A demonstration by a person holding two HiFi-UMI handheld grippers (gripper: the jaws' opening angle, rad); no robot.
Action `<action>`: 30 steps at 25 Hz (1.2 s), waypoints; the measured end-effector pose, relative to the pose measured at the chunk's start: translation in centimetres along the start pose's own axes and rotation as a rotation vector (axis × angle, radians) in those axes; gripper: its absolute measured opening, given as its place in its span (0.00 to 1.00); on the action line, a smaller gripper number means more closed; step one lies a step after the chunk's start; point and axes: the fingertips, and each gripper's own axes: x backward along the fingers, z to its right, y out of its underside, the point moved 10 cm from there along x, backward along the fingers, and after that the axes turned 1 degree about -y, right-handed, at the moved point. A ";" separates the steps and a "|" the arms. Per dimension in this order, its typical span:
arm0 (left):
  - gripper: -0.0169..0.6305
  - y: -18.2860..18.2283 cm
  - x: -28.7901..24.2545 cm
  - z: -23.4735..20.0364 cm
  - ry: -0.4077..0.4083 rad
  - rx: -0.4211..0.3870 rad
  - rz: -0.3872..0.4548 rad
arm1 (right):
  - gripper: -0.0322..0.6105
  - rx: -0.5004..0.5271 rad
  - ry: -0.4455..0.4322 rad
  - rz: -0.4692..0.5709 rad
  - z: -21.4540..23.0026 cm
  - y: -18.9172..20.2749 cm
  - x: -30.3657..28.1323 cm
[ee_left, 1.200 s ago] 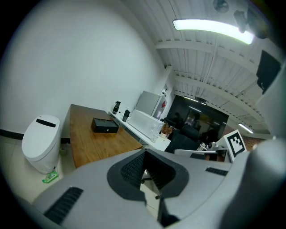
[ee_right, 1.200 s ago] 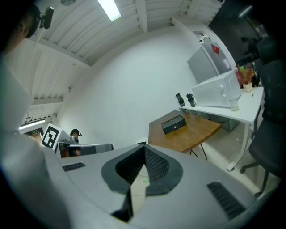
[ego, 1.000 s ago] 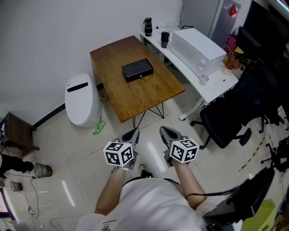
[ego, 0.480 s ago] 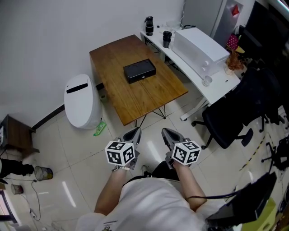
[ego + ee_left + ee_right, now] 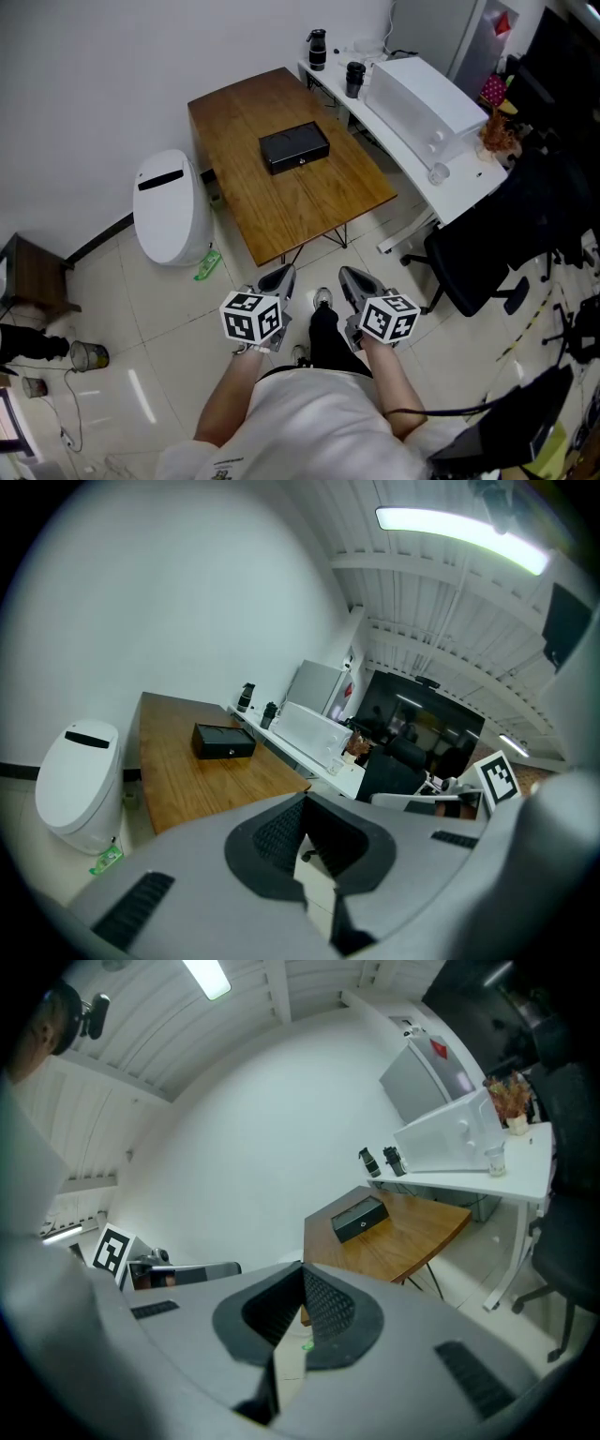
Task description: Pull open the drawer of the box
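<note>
A small black box lies on the brown wooden table, its drawer front with a small silver knob facing me, drawer closed. It also shows far off in the left gripper view and the right gripper view. Both grippers are held low near my body, well short of the table. My left gripper is shut with nothing in it. So is my right gripper, beside it.
A white lidded bin stands left of the table. A white desk with a long white case and dark bottles runs along the right. A black office chair is at right, a dark stool at left.
The table sits slightly nearer and my dark-trousered leg and shoe now show between the two grippers. Both grippers stay shut side by side.
</note>
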 end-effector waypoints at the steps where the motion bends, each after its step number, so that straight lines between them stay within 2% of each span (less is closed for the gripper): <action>1: 0.03 -0.2 -0.4 -0.3 -0.006 0.007 0.004 | 0.03 0.003 -0.005 0.000 0.4 -0.4 -0.4; 16: 0.03 -4.5 -7.1 -3.0 -0.032 -0.022 -0.014 | 0.03 0.014 -0.046 -0.017 3.8 -5.6 -7.6; 23: 0.03 -6.2 -10.7 -4.3 -0.068 -0.039 -0.013 | 0.03 0.023 -0.065 -0.052 5.7 -7.3 -10.8; 30: 0.03 -7.9 -13.7 -5.2 -0.097 -0.038 -0.015 | 0.03 0.039 -0.077 -0.045 8.1 -10.3 -13.5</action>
